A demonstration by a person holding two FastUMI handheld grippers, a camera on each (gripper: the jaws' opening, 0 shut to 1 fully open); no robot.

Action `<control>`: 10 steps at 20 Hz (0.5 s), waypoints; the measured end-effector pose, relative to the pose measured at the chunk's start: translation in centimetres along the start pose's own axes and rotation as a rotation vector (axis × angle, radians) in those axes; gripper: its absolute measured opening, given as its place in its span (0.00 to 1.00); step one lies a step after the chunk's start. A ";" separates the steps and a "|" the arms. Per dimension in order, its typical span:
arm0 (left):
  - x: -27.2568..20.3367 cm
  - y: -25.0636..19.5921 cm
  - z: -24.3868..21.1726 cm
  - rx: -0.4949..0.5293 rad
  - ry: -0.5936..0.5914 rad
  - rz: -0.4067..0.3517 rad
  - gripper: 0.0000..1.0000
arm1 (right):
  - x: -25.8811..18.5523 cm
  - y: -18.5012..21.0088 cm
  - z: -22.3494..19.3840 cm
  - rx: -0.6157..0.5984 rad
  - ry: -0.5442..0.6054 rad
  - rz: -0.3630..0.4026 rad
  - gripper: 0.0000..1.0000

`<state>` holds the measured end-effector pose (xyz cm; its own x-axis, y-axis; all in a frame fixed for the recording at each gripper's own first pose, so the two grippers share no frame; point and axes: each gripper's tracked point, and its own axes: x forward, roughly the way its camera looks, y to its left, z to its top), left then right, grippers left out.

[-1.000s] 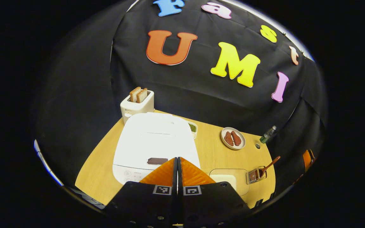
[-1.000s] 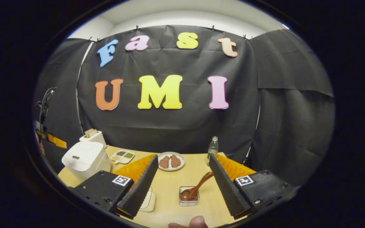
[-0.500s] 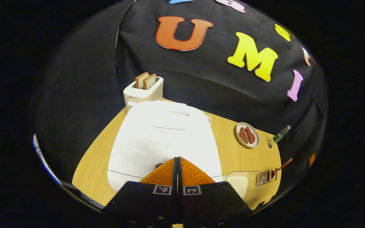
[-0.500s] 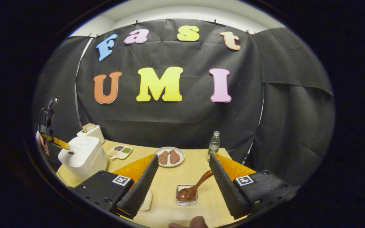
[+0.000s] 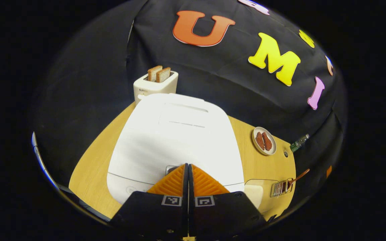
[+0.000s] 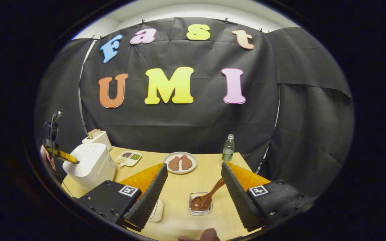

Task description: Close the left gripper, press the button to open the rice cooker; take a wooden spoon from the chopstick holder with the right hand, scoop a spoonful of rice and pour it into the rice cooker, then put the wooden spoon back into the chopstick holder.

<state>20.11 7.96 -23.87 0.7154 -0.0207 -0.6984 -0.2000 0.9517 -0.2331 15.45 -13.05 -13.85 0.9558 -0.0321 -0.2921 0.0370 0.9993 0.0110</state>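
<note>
Booth with black cloth walls; a wooden table (image 6: pixel 186 187) carries everything. The white cooker (image 5: pixel 176 140) stands at the table's left end, lid down, with a toaster (image 5: pixel 155 85) behind it. My left gripper (image 5: pixel 188 166) has its jaws pressed together, empty, the tips at the button (image 5: pixel 169 168) on the lid's front edge; contact cannot be confirmed, since the fingers hide most of the button. Risks, as I judge them: the joined tips may slide off the button onto the smooth lid, or an oblique push may shove the cooker along the table. A sprung lid could strike my fingers. My right gripper (image 6: pixel 193 185) hovers low, jaws wide apart and empty, aimed at the spoon (image 6: pixel 206 197), which leans in the holder (image 6: pixel 200 207) near the table's front edge.
</note>
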 end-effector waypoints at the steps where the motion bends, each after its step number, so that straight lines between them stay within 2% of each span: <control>1: -0.2 -0.1 -0.2 -0.006 0.009 -0.005 0.02 | -0.1 0.2 0.0 0.000 -0.001 0.001 1.00; 4: -0.3 -0.1 0.4 -0.029 -0.031 0.000 0.02 | -0.6 0.6 0.2 -0.006 -0.004 0.003 1.00; 6: -1.0 -1.6 1.3 -0.054 -0.080 -0.047 0.03 | -1.1 0.4 0.5 -0.012 -0.013 -0.006 1.00; 8: -2.3 -2.0 3.2 -0.020 -0.144 -0.045 0.36 | -1.6 0.1 0.9 -0.014 -0.020 -0.013 1.00; 10: -3.8 -3.4 5.8 0.043 -0.253 -0.057 0.40 | -1.9 -0.4 1.5 -0.015 -0.029 -0.023 1.00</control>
<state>21.97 6.57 -16.54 0.8704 -0.0028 -0.4922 -0.1296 0.9634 -0.2347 14.08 -13.38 -11.86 0.9628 -0.0550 -0.2644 0.0544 0.9985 -0.0096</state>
